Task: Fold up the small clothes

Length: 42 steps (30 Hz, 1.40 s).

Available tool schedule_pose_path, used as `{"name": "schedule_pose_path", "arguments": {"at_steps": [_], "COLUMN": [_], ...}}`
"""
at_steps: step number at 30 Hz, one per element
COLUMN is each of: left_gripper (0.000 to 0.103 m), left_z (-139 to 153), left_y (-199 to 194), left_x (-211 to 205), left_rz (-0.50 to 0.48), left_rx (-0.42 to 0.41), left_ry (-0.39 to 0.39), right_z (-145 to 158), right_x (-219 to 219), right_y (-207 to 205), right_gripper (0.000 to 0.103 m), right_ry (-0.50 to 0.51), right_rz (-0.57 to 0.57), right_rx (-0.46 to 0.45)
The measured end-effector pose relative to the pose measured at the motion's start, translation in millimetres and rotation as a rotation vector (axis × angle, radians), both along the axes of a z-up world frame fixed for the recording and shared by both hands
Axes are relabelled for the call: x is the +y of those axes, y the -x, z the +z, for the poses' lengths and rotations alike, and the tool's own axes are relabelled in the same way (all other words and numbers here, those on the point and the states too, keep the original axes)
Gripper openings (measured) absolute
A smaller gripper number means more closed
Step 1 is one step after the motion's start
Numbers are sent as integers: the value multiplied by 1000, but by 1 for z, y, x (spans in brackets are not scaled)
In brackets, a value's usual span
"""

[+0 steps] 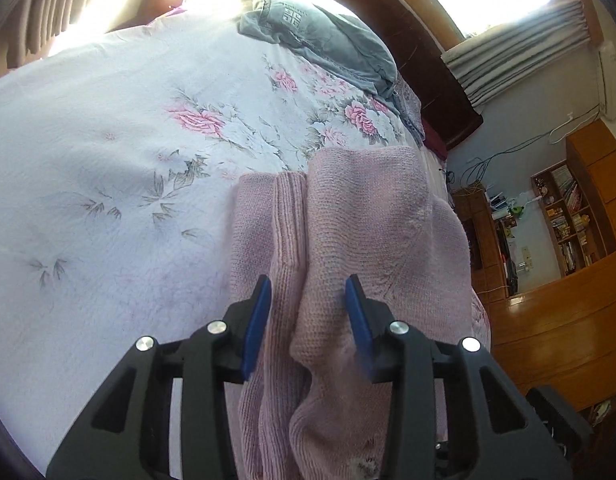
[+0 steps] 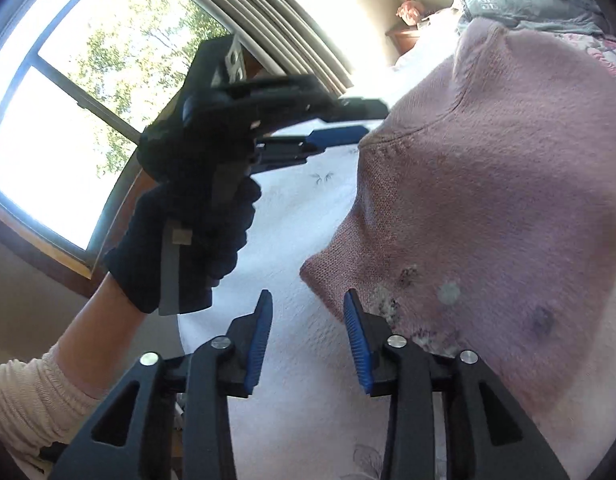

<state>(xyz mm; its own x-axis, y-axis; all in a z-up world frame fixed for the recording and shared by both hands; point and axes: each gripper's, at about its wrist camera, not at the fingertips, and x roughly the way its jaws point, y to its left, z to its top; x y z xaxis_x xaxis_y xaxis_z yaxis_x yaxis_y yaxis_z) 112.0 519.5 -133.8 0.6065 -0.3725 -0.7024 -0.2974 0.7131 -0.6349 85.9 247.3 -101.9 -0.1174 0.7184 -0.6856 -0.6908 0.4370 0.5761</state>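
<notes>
The pink knit sweater [image 1: 368, 216] lies on the floral bedspread [image 1: 107, 152], sleeves folded in. Both grippers, left gripper [image 1: 308, 320] and right gripper [image 2: 308, 332], hover with jaws wide and empty. The knit appears soft, light and stretchy; pinch a doubled edge or hem corner.

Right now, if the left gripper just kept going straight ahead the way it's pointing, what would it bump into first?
Most likely the pink knitted sweater: the open left gripper points along it, its fingers straddling a raised fold. Beyond lies the floral bedspread. Depth is hard to judge through the fisheye.
</notes>
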Motion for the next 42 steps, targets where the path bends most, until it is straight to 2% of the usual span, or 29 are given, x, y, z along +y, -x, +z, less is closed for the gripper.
{"name": "schedule_pose_path", "arguments": {"at_steps": [3, 5, 7, 9, 11, 13, 14, 15, 17, 18, 21, 23, 29, 31, 32, 33, 34, 36, 39, 42], "left_gripper": [47, 47, 47, 47, 42, 23, 22, 15, 13, 13, 12, 12, 13, 18, 22, 32, 35, 35, 35, 35], "left_z": [11, 8, 1, -9, -16, -25, -27, -28, -27, -26, -22, -27, -43, -38, -33, -26, -18, 1, 26, 31], "left_y": [36, 54, 67, 72, 72, 69, 69, 69, 71, 72, 79, 85, 83, 82, 82, 81, 80, 75, 45, -3], "left_x": [-17, -30, -40, -48, -56, -58, -59, -58, -57, -56, -54, -55, -59, -55, -52, -50, -46, -34, -17, -9], "left_rz": [-15, -22, -17, -18, -18, -16, -12, -13, -8, -7, -9, -14, -14, -25, -31, -32, -27, -8, 10, -12], "left_rx": [7, 36, 52, 65, 92, 116, 116, 116, 115, 114, 103, 99, 110, 111, 117, 126, 122, 81, 24, 4], "left_ry": [-45, -73, -57, -42, -80, -83, -90, -96, -78, -74, -86, -71, -68, -60, -68, -89, -117, -162, -205, -178], "right_z": [17, 15, 2, -21, -44, -62, -68, -72, -77, -73, -64, -61, -69, -60, -54, -46, -38, -16, 10, 23], "right_x": [-48, -80, -110, -130, -131, -131, -129, -128, -128, -128, -127, -126, -110, -104, -102, -101, -103, -102, -96, -89], "right_y": [2, -9, -23, -44, -53, -59, -62, -65, -68, -68, -67, -69, -65, -64, -64, -64, -63, -66, -80, -94], "right_gripper": [56, 56, 58, 60, 60, 60, 57, 46, 30, 24, 18, 17, 17, 21, 28, 32, 33, 50, 52, 52], "right_ry": [73, 115, 120, 130, 112, 78, 55, 36, 35, 50, 92, 137, 212, 221, 223, 225, 224, 215, 167, 147], "right_rz": [-137, -255, -356, -391, -390, -394, -385, -380, -365, -358, -348, -346, -320, -296, -285, -272, -266, -270, -290, -315], "right_rx": [-91, -81, -8, 112, 222, 316, 349, 371, 405, 381, 319, 287, 264, 242, 228, 198, 155, 87, 33, 9]}}
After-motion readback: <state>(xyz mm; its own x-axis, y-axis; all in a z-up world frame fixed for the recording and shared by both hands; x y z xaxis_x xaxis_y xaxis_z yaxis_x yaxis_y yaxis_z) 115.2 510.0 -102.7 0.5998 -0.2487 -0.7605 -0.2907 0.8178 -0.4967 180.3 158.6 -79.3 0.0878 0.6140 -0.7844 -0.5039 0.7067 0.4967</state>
